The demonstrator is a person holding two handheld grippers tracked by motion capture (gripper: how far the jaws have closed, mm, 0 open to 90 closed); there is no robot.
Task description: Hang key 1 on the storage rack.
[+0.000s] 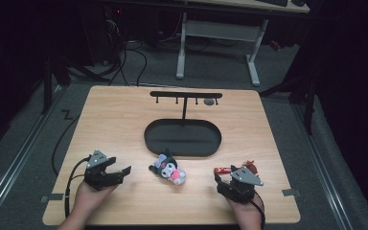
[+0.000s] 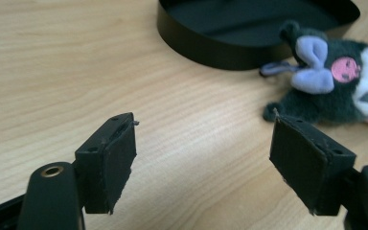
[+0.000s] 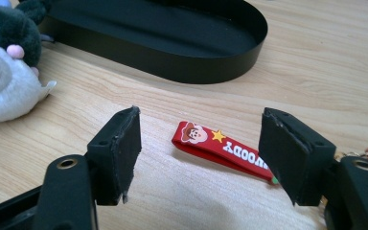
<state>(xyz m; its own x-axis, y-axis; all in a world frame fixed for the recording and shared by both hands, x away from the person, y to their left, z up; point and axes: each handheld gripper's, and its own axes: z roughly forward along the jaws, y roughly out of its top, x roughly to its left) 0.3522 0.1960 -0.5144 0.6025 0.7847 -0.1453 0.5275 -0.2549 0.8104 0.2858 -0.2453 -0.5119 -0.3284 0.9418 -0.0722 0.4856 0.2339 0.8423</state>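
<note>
Both tongs open, plush and strap not yet picked up

High view: wooden counter (image 1: 124,120) with a black oval tray (image 1: 149,139) in the middle, and a black T-shaped hanger stand (image 1: 185,95) rising from its far side. A small dark object (image 1: 209,102) sits at one of the stand's pegs; too small to identify. The plush toy (image 1: 168,169), dark with purple ears and a white face, lies on the counter just in front of the tray. Left tongs (image 1: 124,169) rest near it on its left, jaws apart, nothing held. Right tongs (image 1: 217,178) sit at the near right, with a red strap (image 1: 220,169) just beyond the tips. Something reddish-brown lies behind the grey plate; partly covered, unclear.

Left gripper view: left tongs (image 2: 203,158) are wide open over bare wood. The plush (image 2: 333,91) lies ahead to the right, just clear of the right jaw and cut off by the frame edge. Tray wall (image 2: 211,48) is behind it.

Right gripper view: right tongs (image 3: 201,153) are wide open and empty. The red Woody strap (image 3: 220,148) lies flat between the jaws, its far end hidden behind the right jaw. An orange bit at the right edge is probably its charm; hard to tell.

Judgement: approach stage, before any grasp. The right tongs need to drop and close across the strap; the left must swing right to straddle the plush
</note>
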